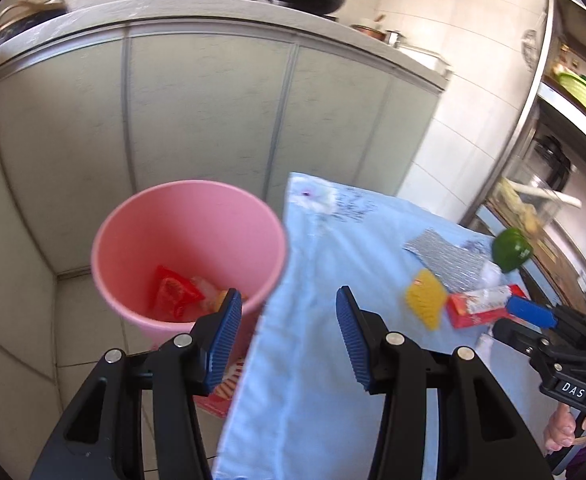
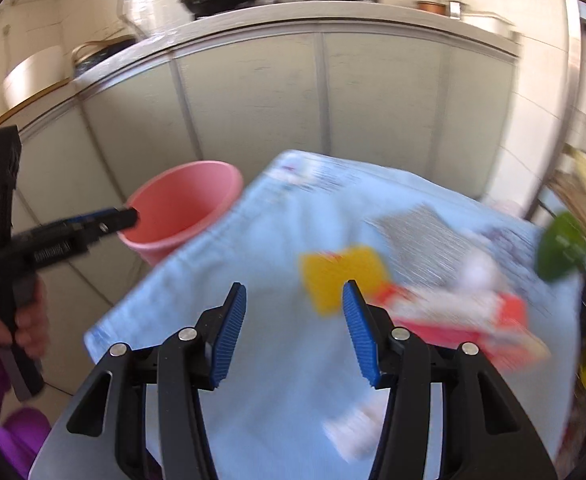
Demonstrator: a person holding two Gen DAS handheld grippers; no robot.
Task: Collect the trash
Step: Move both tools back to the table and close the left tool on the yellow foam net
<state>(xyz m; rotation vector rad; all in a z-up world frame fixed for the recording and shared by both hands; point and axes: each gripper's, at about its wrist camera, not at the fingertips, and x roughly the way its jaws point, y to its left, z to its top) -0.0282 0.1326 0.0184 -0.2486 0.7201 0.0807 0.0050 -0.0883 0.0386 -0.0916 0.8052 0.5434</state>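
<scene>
We are holding both grippers (image 1: pixel 289 312) (image 2: pixel 295 308) wide over a blue cloth (image 1: pixel 333 360); pink bin (image 1: pixel 189 216) standing just beside its edge.

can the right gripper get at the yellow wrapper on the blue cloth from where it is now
Probably yes. The right gripper is open and empty, and the yellow wrapper lies just ahead of its fingertips on the blue cloth, with nothing between them; a red packet sits beside it.

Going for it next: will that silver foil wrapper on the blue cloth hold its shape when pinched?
Probably not. The silver foil wrapper lies flat and thin, so it likely crumples and weighs little. Its shiny face may slip along the blue cloth if pushed.
</scene>
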